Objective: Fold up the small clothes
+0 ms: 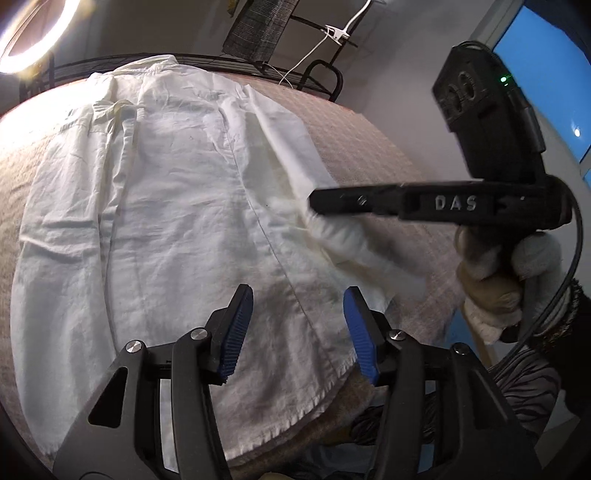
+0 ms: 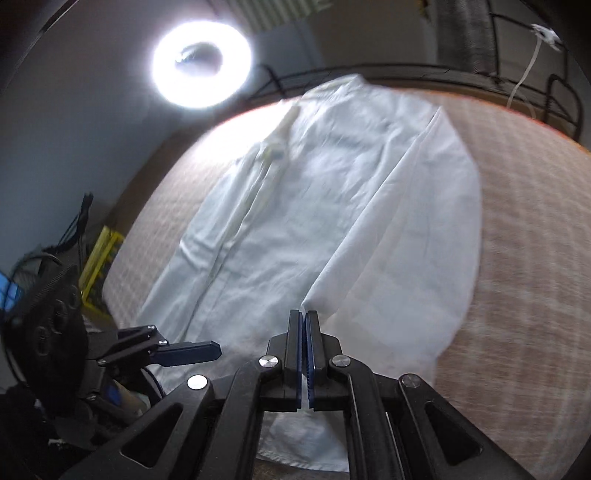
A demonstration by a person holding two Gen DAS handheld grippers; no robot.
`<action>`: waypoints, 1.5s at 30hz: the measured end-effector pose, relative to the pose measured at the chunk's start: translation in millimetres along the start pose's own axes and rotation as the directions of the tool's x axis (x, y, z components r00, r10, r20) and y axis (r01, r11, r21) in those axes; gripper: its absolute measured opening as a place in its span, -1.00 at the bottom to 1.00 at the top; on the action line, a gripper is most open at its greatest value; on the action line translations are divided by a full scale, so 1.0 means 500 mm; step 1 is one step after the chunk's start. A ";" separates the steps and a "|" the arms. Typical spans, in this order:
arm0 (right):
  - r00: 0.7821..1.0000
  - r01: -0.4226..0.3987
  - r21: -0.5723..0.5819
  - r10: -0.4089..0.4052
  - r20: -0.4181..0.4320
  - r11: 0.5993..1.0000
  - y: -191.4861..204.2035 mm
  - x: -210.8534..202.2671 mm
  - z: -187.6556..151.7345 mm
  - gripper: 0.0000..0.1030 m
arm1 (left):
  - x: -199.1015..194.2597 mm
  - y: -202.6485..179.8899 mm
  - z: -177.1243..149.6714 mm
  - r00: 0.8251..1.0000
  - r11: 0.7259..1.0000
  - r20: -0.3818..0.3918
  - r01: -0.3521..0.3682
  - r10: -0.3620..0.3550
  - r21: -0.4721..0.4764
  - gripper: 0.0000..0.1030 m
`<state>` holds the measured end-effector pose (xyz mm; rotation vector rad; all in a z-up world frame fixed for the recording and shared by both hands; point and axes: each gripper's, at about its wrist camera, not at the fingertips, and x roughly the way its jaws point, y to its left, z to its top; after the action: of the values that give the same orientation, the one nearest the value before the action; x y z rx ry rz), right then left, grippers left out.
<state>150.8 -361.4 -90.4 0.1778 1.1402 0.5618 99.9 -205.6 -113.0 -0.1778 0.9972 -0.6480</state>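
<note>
A white long-sleeved shirt [image 1: 155, 206] lies spread flat on the checked table [image 1: 354, 140], collar at the far end. My left gripper [image 1: 297, 328] is open and empty, hovering over the shirt's near hem. My right gripper [image 2: 304, 317] is shut on the shirt's right sleeve [image 2: 406, 236], holding its end lifted over the shirt body. In the left wrist view the right gripper [image 1: 314, 203] comes in from the right, and the sleeve [image 1: 291, 147] hangs from it, blurred. The shirt [image 2: 288, 206] fills the middle of the right wrist view, where the left gripper [image 2: 218, 350] shows at lower left.
A bright ring light [image 2: 202, 63] stands beyond the table's far left corner. A black metal rack [image 1: 317, 74] with a grey cloth [image 1: 258, 26] and a white cable sits behind the table. A yellow frame [image 2: 98, 258] stands on the floor at left.
</note>
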 end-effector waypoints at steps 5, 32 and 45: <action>0.995 -0.092 0.032 0.093 -0.037 0.995 -0.013 -0.003 0.004 -0.18 | 0.007 0.006 0.007 0.999 0.997 0.004 0.047 -0.047 -0.054 0.01; 0.966 0.259 0.196 -0.257 -0.038 0.946 -0.302 0.159 0.448 -0.17 | 0.136 -0.013 0.067 0.990 0.988 -0.020 0.135 -0.137 -0.070 -0.97; 0.964 0.259 0.183 -0.266 0.015 0.948 -0.288 0.152 0.465 -1.00 | 0.096 -0.038 0.075 0.991 0.992 0.031 0.130 -0.130 -0.005 -1.00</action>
<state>429.2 -411.1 -113.6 0.1874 1.1536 0.2175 140.7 -254.1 -119.4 -0.2599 0.9637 -0.7583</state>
